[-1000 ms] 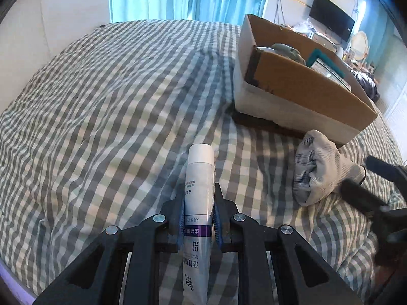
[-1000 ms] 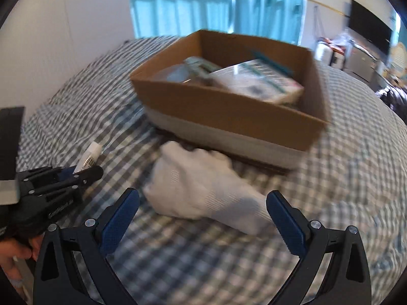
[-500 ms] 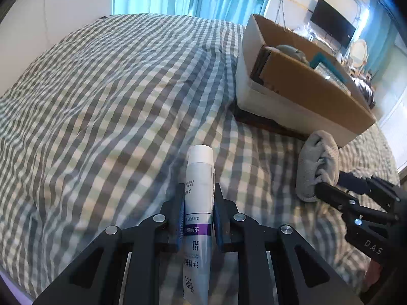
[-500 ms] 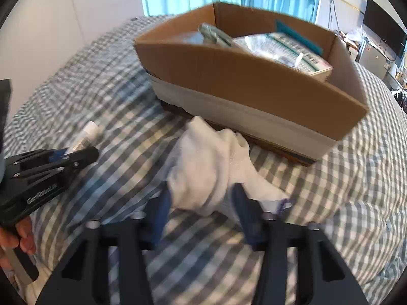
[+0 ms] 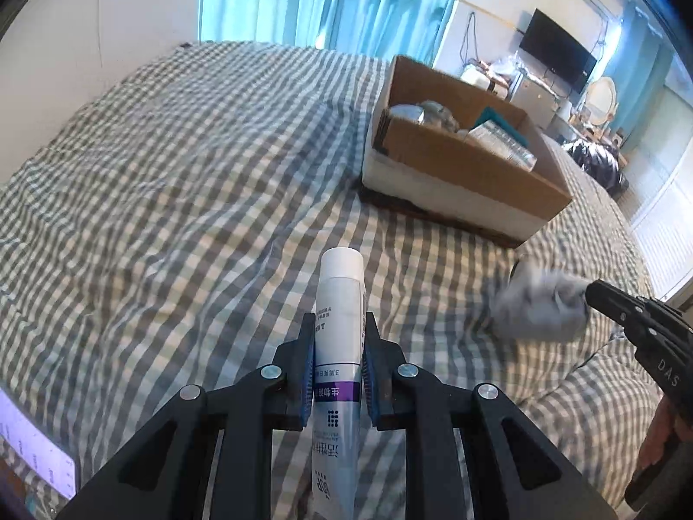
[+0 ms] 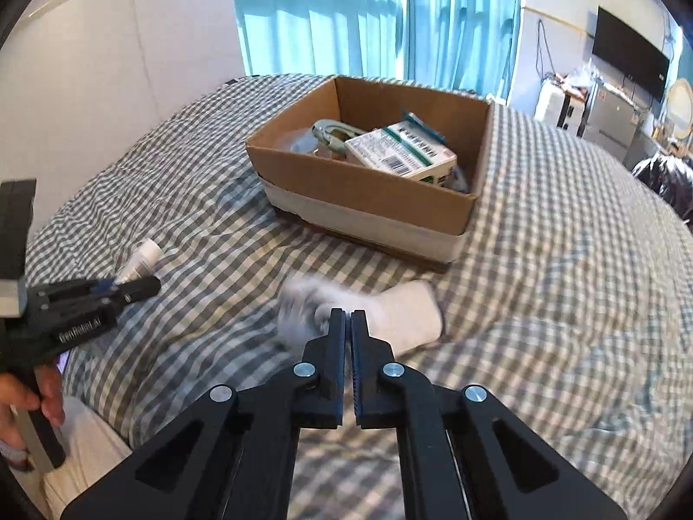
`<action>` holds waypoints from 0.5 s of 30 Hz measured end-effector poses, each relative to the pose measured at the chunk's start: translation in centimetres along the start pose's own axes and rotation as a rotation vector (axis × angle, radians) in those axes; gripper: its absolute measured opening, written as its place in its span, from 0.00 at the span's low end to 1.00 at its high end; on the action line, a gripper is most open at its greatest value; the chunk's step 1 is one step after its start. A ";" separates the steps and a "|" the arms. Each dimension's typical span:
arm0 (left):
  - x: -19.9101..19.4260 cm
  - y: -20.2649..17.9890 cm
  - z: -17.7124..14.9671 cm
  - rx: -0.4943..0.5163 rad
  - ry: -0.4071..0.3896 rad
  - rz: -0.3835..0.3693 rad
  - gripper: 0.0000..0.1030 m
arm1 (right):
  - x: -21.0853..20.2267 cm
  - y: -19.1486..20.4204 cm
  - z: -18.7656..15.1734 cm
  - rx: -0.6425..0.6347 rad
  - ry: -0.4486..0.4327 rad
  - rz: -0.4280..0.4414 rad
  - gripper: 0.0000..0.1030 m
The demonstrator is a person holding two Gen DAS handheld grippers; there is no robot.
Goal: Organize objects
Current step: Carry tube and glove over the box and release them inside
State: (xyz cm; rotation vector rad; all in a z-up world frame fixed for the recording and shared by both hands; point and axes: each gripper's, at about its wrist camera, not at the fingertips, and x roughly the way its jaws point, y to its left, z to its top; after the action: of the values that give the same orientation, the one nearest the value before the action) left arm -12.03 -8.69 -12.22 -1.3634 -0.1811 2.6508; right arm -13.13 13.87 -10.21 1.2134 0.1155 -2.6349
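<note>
My left gripper (image 5: 337,333) is shut on a white tube with a purple band (image 5: 338,338), held above the checked bedspread; it also shows in the right wrist view (image 6: 130,288), as does the tube (image 6: 143,258). My right gripper (image 6: 348,318) is shut on a white sock (image 6: 407,316), lifted off the bed; from the left wrist view the sock (image 5: 541,307) hangs blurred at the tip of the right gripper (image 5: 593,292). An open cardboard box (image 6: 368,182) with several items stands ahead; it also shows in the left wrist view (image 5: 459,160).
The checked bedspread (image 5: 173,182) covers the whole bed. Inside the box lie a green-and-white carton (image 6: 400,151) and a grey-green object (image 6: 333,134). Blue curtains, a wall TV (image 6: 628,65) and room clutter are beyond the bed.
My right gripper closed on the sock and lifted it up and back from the box. My left gripper rose with the tube still held.
</note>
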 end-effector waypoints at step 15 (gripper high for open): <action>-4.6 -2.1 4.1 0.026 -0.065 -0.089 0.18 | -6.9 0.1 2.9 -0.036 -0.101 -0.028 0.02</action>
State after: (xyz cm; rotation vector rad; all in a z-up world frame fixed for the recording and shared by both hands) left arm -12.57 -7.65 -5.86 -1.2328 -0.2098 2.6157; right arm -10.94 14.52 -3.05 1.0720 0.1628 -2.6997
